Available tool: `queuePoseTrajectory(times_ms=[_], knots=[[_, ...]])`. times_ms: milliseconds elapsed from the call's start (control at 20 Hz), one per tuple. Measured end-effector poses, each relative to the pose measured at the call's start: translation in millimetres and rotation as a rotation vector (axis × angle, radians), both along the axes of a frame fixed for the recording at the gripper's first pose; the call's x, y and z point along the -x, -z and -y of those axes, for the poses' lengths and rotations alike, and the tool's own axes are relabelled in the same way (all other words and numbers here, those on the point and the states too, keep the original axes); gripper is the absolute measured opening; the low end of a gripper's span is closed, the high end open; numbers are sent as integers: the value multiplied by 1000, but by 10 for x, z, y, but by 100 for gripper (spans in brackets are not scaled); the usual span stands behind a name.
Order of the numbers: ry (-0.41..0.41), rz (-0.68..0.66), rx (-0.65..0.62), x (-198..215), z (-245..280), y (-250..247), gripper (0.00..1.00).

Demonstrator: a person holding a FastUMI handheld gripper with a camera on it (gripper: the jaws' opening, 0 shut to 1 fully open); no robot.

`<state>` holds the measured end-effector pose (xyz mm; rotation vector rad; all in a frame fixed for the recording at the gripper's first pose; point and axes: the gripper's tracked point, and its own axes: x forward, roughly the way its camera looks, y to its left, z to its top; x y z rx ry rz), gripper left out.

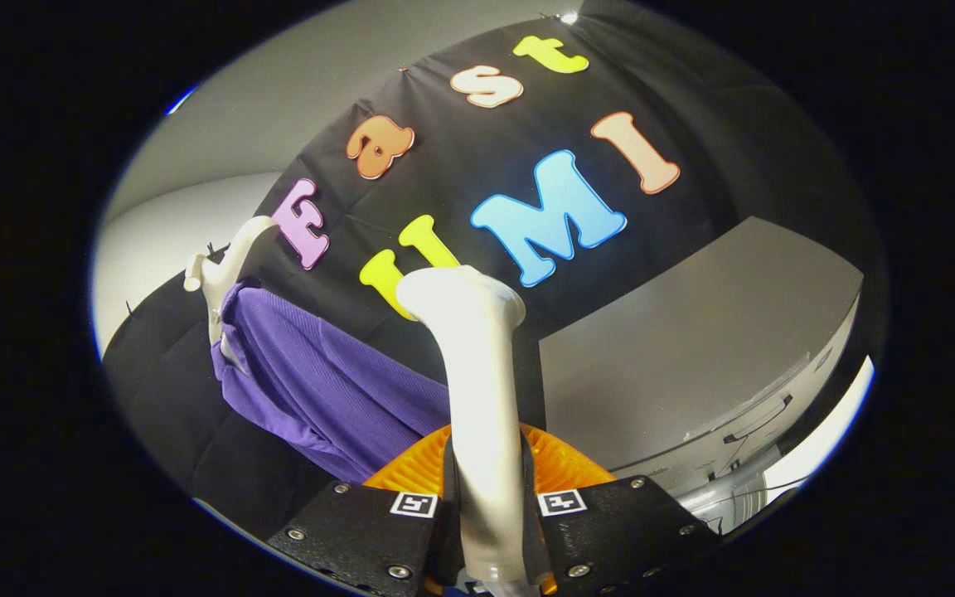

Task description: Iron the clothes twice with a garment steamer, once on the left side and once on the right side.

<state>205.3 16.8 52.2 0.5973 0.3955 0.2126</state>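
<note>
The gripper (490, 506) is clamping its fingers on the white garment steamer (477, 398), whose neck is rising ahead between them. The purple garment (320, 390) is hanging on a white hanger (225, 269) just beside the steamer, against the black cloth wall; a grey cabinet (693, 356) is standing on the other side.

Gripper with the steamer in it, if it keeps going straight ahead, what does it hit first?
Probably the booth's black cloth wall, met by the white garment steamer that the gripper holds. The purple ribbed garment hangs off to the side; depth is unclear.
</note>
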Motion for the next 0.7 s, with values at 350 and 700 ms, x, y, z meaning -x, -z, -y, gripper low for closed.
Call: queuePoseTrajectory(times_ms=[350, 700], knots=[[35, 158, 163, 307, -622, -221, 29], [62, 332, 335, 464, -1050, -444, 30]])
